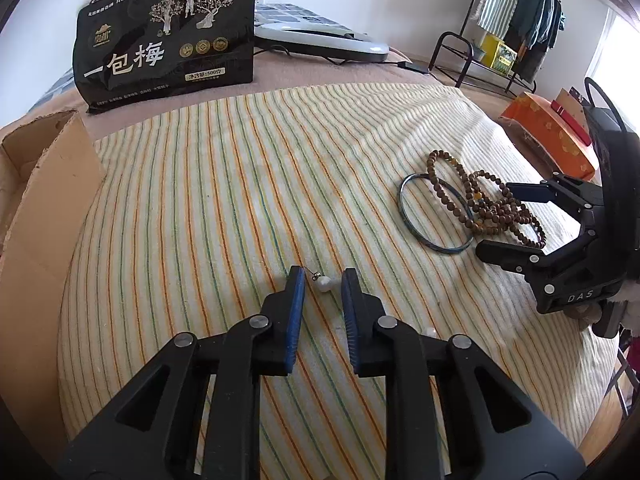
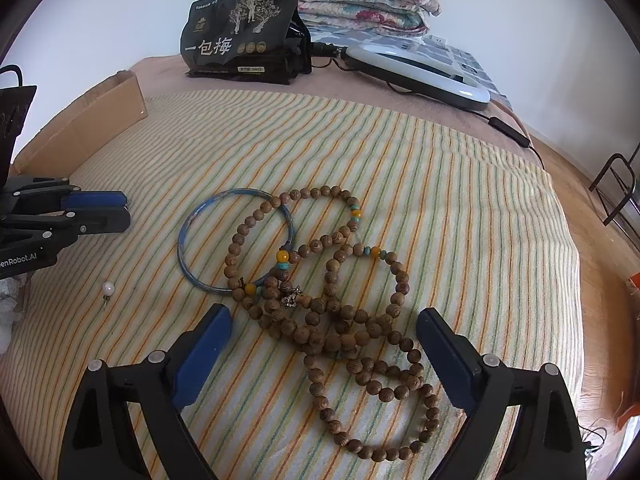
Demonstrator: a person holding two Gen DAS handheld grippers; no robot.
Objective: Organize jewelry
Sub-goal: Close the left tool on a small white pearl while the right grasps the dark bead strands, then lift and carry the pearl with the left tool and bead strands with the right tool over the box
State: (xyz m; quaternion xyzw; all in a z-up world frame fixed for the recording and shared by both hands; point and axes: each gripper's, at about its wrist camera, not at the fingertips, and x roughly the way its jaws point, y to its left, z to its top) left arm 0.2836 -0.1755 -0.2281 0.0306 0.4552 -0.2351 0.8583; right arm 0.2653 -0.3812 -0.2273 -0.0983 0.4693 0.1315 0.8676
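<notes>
A small pearl earring (image 1: 322, 282) lies on the striped cloth (image 1: 240, 184) between the fingertips of my left gripper (image 1: 322, 276), which is open around it. A second pearl earring (image 1: 430, 331) lies just right of that gripper; the right wrist view shows a pearl earring (image 2: 108, 289) too. A string of wooden beads (image 2: 340, 320) lies tangled over a blue bangle (image 2: 188, 240). My right gripper (image 2: 324, 320) is open wide, its fingers on either side of the beads. It shows in the left wrist view (image 1: 504, 216) beside the beads (image 1: 488, 208) and bangle (image 1: 424, 220).
A cardboard box (image 1: 48, 184) stands at the left edge of the cloth. A black snack bag (image 1: 168, 40) and a white device (image 1: 320, 36) with a cable sit at the back. An orange box (image 1: 556, 132) lies at the right.
</notes>
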